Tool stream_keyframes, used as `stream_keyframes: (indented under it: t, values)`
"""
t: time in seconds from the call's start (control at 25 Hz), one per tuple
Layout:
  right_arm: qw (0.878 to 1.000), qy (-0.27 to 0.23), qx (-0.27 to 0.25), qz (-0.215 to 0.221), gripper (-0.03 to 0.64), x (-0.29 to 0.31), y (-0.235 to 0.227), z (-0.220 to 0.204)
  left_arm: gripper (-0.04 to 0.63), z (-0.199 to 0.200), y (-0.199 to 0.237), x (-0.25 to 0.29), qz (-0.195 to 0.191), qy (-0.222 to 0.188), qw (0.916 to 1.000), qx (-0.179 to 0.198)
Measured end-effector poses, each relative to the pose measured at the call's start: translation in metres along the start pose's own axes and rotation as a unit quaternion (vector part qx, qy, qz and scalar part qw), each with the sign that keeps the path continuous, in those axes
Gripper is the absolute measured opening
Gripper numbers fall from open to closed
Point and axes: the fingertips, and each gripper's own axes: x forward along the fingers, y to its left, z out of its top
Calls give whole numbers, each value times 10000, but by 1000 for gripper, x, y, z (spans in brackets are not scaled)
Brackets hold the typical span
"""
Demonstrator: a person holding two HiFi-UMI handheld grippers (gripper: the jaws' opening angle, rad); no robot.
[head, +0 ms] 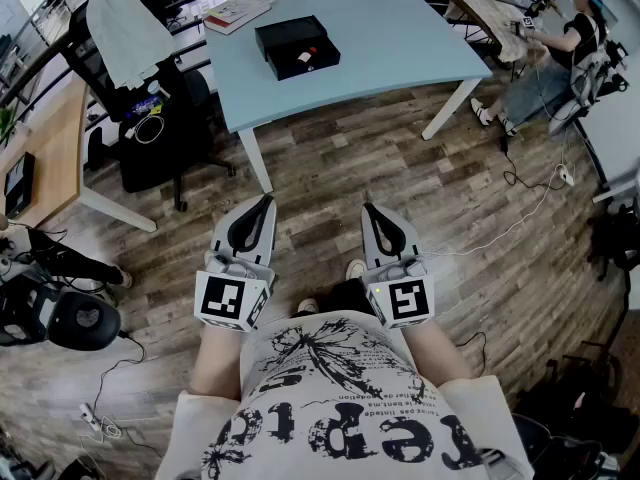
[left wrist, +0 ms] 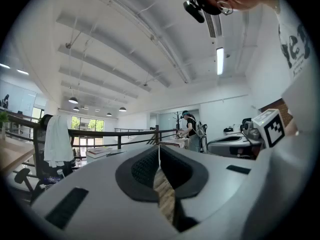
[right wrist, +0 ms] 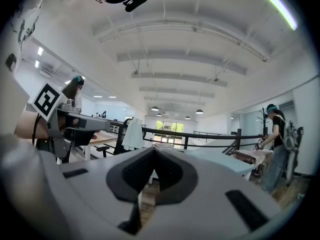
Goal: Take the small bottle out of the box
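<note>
Bright even light is cast by a long white ceiling tube lamp [left wrist: 219, 60] and far windows [right wrist: 167, 127], while edges are bent and vignetted black.

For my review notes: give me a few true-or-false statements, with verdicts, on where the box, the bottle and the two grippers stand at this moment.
1. The black box lies open on the blue table. True.
2. The left gripper is shut on the small bottle. False: its jaws are together with nothing between them, and the bottle lies in the box.
3. Both grippers are over the wooden floor, short of the table. True.
4. The right gripper has its jaws wide apart. False: they are together and hold nothing.
</note>
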Motion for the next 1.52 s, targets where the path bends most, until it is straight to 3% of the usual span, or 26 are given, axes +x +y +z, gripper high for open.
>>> stream_keyframes:
  t: [0.44, 0.64, 0.92, 1.2, 1.52]
  values:
    - [9999, 82, -77, 26, 8, 25, 6, 9, 23, 4, 20, 10, -130, -35, 9998, -149]
    - [9998, 108, 127, -88, 8, 28, -2, 4, 23, 1, 21, 13, -155, -22, 9997, -200]
    - [9995, 310, 92, -64, 9, 49, -14, -9, 23, -11, 37, 31, 1, 31, 9993, -375]
    - [9996, 199, -7, 194, 9, 112, -66, -22, 23, -29, 56, 102, 282, 267, 9987, -329]
    - [9972, 18, -65, 749, 9, 217, -168, -21, 23, -19, 90, 232, 1014, 259, 9943, -192]
